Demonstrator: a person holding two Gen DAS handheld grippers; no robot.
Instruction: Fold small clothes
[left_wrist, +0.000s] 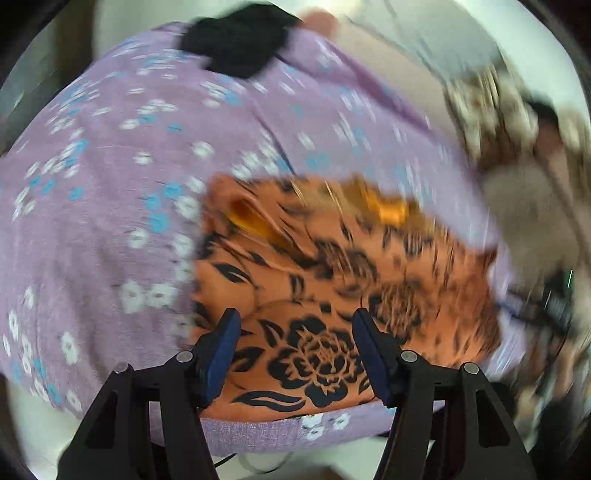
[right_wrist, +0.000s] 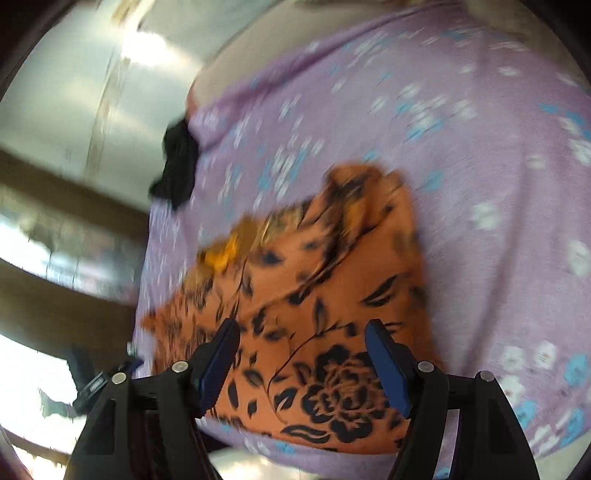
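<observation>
An orange garment (left_wrist: 332, 280) with a black flower print lies bunched on a lilac flowered cloth (left_wrist: 103, 192). It also shows in the right wrist view (right_wrist: 332, 295). My left gripper (left_wrist: 295, 347) is open, its blue pads above the garment's near edge, holding nothing. My right gripper (right_wrist: 303, 358) is open too, hovering over the garment's near part with the large black flower. Both views are blurred by motion.
A black piece of clothing (left_wrist: 236, 40) lies at the far edge of the lilac cloth; it also shows in the right wrist view (right_wrist: 177, 166). The other gripper (right_wrist: 92, 380) shows at the left past the cloth edge. Blurred room furnishings (left_wrist: 498, 110) lie beyond.
</observation>
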